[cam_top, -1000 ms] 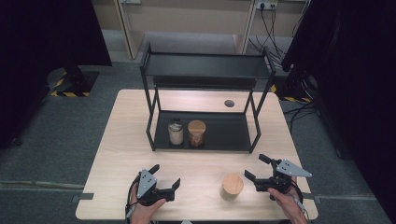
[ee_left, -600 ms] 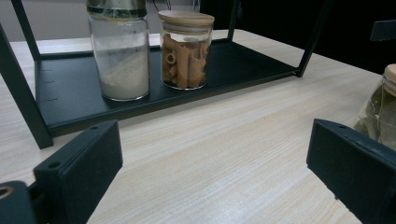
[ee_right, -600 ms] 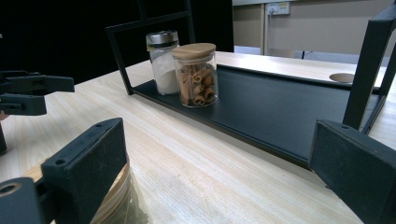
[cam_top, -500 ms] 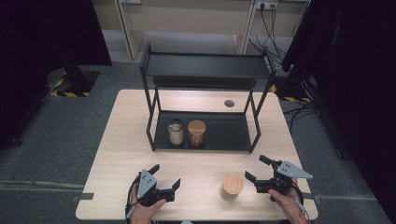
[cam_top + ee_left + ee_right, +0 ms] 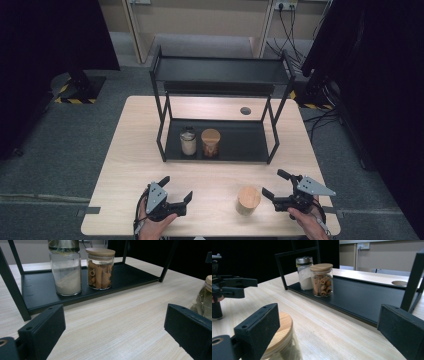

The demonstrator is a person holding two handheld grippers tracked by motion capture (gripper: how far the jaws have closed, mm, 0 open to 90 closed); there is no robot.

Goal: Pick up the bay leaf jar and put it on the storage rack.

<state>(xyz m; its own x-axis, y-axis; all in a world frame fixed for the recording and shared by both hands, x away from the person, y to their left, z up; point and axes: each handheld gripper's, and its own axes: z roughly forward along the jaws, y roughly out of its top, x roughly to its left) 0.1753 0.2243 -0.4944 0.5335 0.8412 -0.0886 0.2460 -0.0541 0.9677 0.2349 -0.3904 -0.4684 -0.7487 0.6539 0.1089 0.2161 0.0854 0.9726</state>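
Note:
A glass jar with a wooden lid (image 5: 248, 200) stands on the table near the front edge, right of centre. My right gripper (image 5: 273, 183) is open just to its right, apart from it. In the right gripper view the jar's lid (image 5: 280, 336) sits low beside the left jaw, outside the right gripper (image 5: 329, 332). My left gripper (image 5: 176, 188) is open near the front edge, left of the jar, with nothing between its jaws. In the left gripper view, that gripper (image 5: 113, 330) has bare table in its gap, and the jar (image 5: 205, 298) shows at the right edge.
A black two-tier shelf (image 5: 235, 140) stands mid-table. On its lower tray are a jar of white powder (image 5: 188, 141) and a pasta jar with a wooden lid (image 5: 210, 142), side by side at the left. A round hole (image 5: 245, 110) lies behind the shelf.

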